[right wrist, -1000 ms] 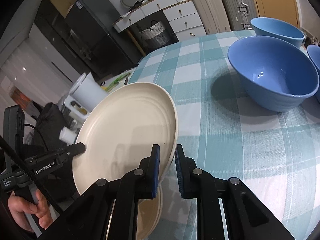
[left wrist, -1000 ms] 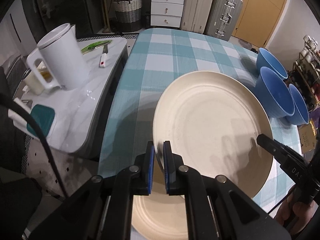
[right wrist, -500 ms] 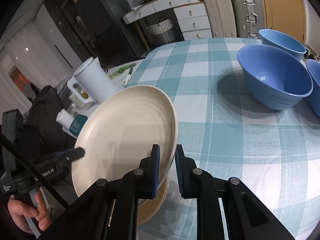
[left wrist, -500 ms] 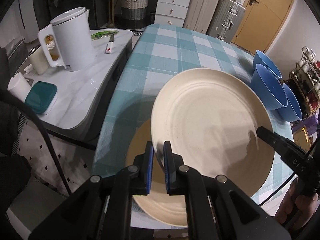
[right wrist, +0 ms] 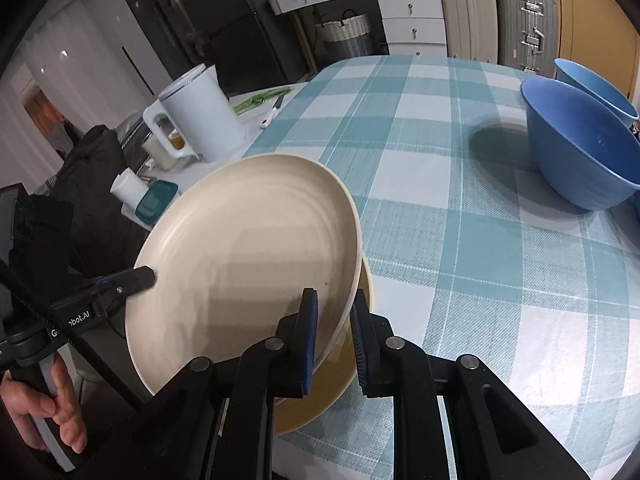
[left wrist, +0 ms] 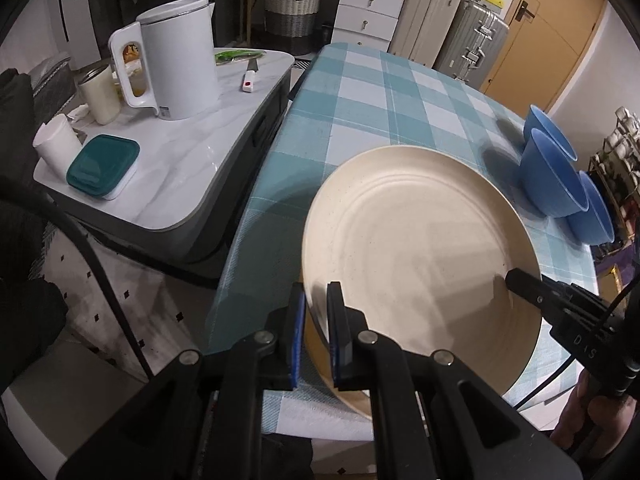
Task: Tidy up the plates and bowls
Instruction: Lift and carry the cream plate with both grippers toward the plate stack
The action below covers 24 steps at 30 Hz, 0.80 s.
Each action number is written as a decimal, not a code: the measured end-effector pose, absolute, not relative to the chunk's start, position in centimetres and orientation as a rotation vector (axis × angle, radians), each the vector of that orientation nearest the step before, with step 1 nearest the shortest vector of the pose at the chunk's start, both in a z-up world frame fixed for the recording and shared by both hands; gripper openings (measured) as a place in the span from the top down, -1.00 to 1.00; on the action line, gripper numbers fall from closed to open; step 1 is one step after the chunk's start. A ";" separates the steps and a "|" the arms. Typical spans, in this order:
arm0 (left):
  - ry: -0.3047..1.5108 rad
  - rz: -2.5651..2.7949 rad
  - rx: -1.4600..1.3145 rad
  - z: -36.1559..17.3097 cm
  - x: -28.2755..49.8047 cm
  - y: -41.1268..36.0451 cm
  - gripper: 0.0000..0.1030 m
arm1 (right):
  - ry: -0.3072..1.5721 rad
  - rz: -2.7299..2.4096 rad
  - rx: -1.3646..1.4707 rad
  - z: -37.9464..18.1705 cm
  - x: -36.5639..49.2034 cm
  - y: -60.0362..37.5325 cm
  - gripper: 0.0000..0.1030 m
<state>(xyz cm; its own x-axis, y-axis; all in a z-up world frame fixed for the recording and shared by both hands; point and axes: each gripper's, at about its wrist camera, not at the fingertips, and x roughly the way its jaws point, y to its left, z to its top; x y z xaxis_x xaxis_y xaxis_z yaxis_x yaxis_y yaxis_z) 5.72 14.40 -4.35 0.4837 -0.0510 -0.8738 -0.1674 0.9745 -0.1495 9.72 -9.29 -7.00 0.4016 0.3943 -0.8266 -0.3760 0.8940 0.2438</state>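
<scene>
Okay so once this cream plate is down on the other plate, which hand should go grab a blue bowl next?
Probably the right. The right gripper holds the cream plate on the side facing the blue bowls; the left gripper grips the far rim, by the side counter.

lower plate: mostly hidden under the cream plate; only a darker sliver shows at that plate's near edge.
third blue bowl: half covered by the bowl in front of it; in the right wrist view cut off at the picture's edge.
shelf items: beyond the bowls, too small to tell.
person's hand: cut off at the picture's corner.
</scene>
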 end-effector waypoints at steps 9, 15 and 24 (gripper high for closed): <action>1.082 0.067 -0.175 -5.0 5.1 14.0 0.87 | 1.087 0.508 0.006 -7.8 9.2 -9.3 0.68; 1.090 0.073 -0.178 -5.4 4.6 13.8 0.85 | 1.081 0.503 -0.008 -7.5 9.1 -9.2 0.68; 1.116 0.074 -0.156 -6.1 4.7 13.2 0.79 | 1.069 0.501 -0.064 -7.5 8.4 -9.0 0.67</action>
